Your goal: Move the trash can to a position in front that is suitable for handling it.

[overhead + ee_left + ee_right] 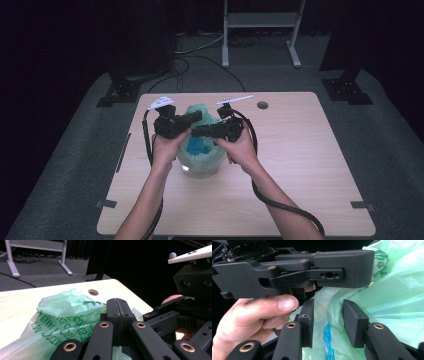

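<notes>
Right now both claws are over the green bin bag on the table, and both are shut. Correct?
Not quite. The left claw is shut, but the right claw stands open around a fold of the green bin bag, as the right gripper view shows.

The pale wooden desk (300,165) has wide free surface to the right, to the left and in front of the thin green plastic bag (202,160), so a hand can pass there. Over the bag mouth the room is tight: the left tongs (196,117) and the right tongs (196,133) lie close together and block each other. A small round hole (262,105) lies in the desk near the far edge.
</notes>
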A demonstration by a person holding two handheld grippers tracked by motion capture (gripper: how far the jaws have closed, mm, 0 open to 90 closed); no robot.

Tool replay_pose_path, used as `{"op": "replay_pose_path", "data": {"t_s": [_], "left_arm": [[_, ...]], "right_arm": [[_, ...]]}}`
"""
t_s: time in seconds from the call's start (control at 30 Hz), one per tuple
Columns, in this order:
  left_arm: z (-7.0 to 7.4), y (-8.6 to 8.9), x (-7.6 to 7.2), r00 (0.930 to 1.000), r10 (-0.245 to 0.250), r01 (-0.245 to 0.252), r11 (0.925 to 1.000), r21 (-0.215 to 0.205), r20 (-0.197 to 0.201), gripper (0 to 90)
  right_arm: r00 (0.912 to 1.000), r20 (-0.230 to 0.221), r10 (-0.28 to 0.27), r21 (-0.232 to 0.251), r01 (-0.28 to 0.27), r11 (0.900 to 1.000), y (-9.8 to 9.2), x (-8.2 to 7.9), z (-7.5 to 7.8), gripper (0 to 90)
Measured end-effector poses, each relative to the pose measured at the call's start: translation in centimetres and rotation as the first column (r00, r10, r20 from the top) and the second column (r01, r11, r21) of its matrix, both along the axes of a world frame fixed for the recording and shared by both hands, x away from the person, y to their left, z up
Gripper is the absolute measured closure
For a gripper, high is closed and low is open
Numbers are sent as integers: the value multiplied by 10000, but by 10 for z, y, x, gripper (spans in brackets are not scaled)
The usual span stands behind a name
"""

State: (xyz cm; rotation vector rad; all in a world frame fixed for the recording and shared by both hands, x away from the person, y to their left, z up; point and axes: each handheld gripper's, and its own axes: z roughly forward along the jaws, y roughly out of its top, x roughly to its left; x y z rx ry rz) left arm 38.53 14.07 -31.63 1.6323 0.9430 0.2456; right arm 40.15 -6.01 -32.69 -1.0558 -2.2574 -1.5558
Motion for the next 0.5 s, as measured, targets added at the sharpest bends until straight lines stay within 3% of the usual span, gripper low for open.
{"op": "replay_pose_path", "data": {"t_s": [0.23, 0.33, 0.43, 0.5], "left_arm": [[-1, 0, 0, 9999, -97, 96, 9999, -73, -48, 900], [-2, 1, 0, 9999, -122, 121, 9999, -87, -66, 900], [-3, 2, 0, 9999, -107, 106, 9999, -112, -69, 900], [-3, 2, -1, 9999, -104, 103, 9999, -124, -65, 900]], "right_arm": [[9993, 127, -340, -327, 344, 9989, 9, 0, -3, 616], [9976, 434, -537, -767, 569, 9954, 14, -2, -4, 679], [9960, 537, -714, -1114, 770, 9908, 15, -2, -5, 801], [9961, 532, -701, -1138, 758, 9906, 15, -2, -5, 840]]}}
